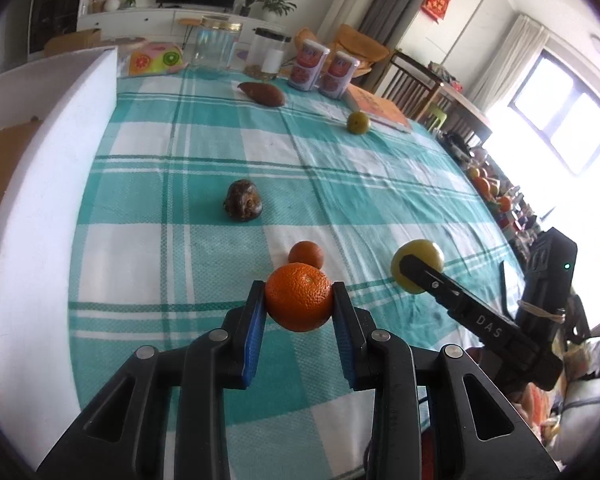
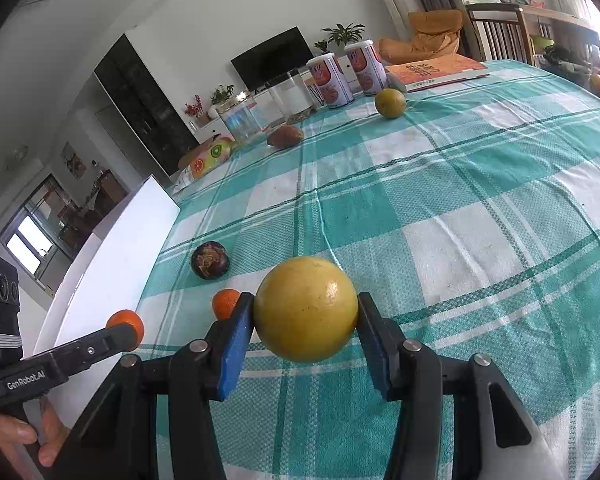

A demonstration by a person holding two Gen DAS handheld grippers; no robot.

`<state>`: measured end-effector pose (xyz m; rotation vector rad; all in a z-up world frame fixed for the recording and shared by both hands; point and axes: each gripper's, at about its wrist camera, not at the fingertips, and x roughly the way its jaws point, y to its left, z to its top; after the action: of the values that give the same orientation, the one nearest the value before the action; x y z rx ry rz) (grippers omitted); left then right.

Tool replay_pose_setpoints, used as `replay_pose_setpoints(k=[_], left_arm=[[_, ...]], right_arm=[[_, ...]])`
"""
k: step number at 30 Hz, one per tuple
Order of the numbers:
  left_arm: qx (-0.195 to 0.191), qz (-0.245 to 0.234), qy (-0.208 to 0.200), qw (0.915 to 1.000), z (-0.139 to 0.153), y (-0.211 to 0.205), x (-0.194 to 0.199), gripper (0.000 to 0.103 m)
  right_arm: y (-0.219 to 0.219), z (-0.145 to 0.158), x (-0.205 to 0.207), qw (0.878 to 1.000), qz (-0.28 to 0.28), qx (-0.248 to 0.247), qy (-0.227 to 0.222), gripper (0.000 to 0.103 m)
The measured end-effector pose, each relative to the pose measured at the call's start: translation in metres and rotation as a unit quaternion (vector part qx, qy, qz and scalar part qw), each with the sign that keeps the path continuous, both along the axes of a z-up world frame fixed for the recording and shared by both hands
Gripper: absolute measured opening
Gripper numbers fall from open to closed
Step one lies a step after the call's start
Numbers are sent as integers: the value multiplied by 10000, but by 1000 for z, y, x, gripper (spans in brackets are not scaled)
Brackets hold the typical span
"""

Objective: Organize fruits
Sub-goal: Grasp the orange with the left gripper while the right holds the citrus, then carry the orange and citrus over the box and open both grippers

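Orange [image 1: 299,297] in left claw [image 1: 299,312], yellow fruit [image 2: 306,309] in right claw [image 2: 306,320]

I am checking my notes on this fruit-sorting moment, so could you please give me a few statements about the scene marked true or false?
1. The left hand-held gripper holds an orange. True.
2. The right hand-held gripper is empty. False: it grips a yellow fruit.
3. A smaller orange lies on the checked tablecloth. True.
4. The dark round fruit sits inside the glass jar. False: it lies on the cloth.
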<state>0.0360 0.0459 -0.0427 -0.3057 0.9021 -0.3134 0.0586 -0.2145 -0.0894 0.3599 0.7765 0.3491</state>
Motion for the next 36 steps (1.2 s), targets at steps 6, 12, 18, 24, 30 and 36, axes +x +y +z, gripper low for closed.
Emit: replay_pose_setpoints(k=[6,12,18,24,30,36], left_arm=[[-503,170,-44,9986,55,57,-45,33],[-14,1459,-173,9891,73,154,-71,33],[700,2787,249,9575,33,235,-85,33],[1047,3184,592,9403,2,255,-91,35],[1225,3395,378,9318,4,249,-88,81],[1182,2930,-63,9487,21,212,-73,81]], right_arm=[[65,40,-24,9945,971,365,-141,51],[186,88,-47,9632,2624,513,-281,51],[302,75,-73,9221,3854,-298,-173,51],[359,50,-87,8995,4246,-1020,-161,51],[341,59,-84,9114,3946,-1059,-493,70],[252,65,-66,9510,2778,-1007,-912,93]])
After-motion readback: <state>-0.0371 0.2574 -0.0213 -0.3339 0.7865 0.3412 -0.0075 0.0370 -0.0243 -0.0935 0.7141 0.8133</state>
